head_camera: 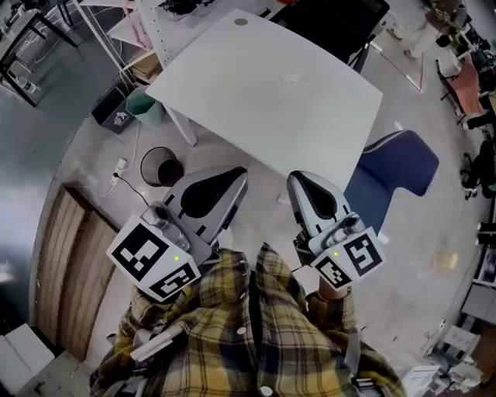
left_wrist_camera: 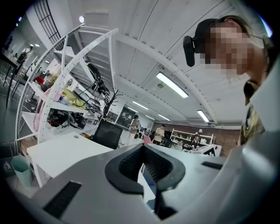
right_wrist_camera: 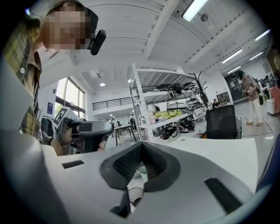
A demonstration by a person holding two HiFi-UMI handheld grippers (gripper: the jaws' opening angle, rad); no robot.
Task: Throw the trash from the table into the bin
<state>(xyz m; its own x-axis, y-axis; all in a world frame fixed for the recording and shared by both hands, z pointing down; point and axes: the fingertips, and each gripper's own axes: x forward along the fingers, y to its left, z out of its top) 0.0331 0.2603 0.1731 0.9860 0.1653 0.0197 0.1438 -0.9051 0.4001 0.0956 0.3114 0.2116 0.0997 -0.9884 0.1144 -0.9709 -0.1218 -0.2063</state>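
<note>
In the head view a white table stands ahead of me, with a small pale scrap lying near its middle. On the floor to the table's left stands a black wire bin. My left gripper and right gripper are side by side short of the table's near edge, both pointing at it. In each gripper view the jaws meet at the tip with nothing between them: left gripper, right gripper. The table shows left of the left jaws.
A small teal bin sits by the table's left leg, beyond the black bin. At the table's right corner there is a blue chair, and at its far side a black chair. White shelving stands behind. Wooden boards lie left.
</note>
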